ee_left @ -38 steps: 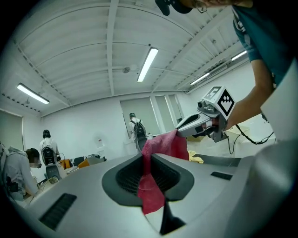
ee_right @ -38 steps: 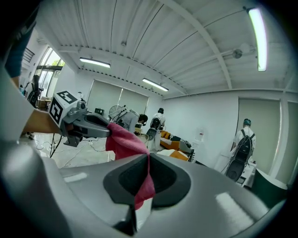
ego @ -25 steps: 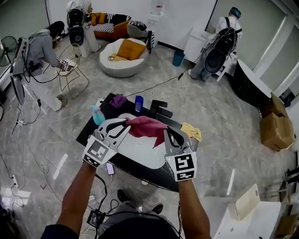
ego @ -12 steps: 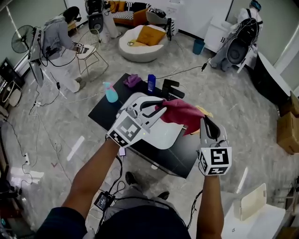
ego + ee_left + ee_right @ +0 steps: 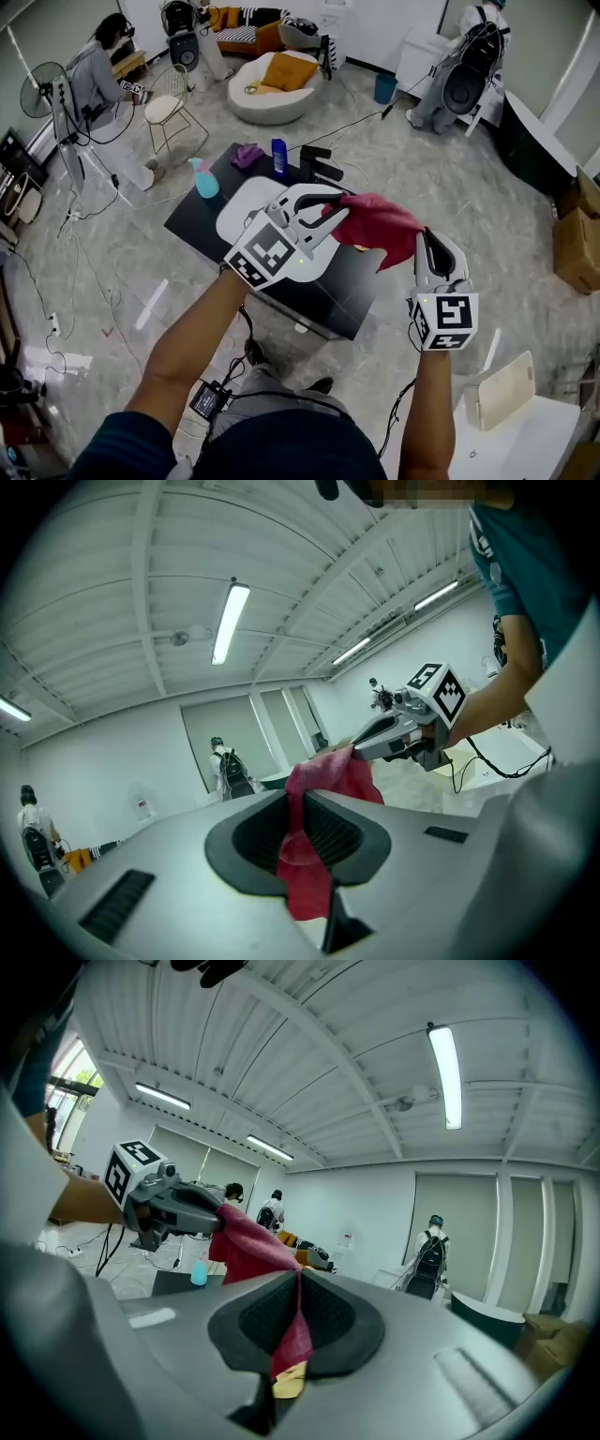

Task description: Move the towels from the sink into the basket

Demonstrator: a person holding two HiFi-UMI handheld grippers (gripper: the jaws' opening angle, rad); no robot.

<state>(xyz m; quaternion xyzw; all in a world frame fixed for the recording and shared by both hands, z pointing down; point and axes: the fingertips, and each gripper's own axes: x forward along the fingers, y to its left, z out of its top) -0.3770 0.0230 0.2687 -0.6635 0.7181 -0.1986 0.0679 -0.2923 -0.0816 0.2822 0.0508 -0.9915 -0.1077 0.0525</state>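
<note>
Head view: left gripper [image 5: 336, 210] and right gripper [image 5: 421, 242] each pinch the red towel [image 5: 380, 223]; release only once above the basket.

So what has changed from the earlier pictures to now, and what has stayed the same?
The red towel, stretched between the left hand-held gripper and the right hand-held gripper, was carried rightward from above the white sink to the black counter's right edge. Nothing was let go: both stay shut on it. The spray bottle, blue bottle and purple cloth have not moved.
</note>
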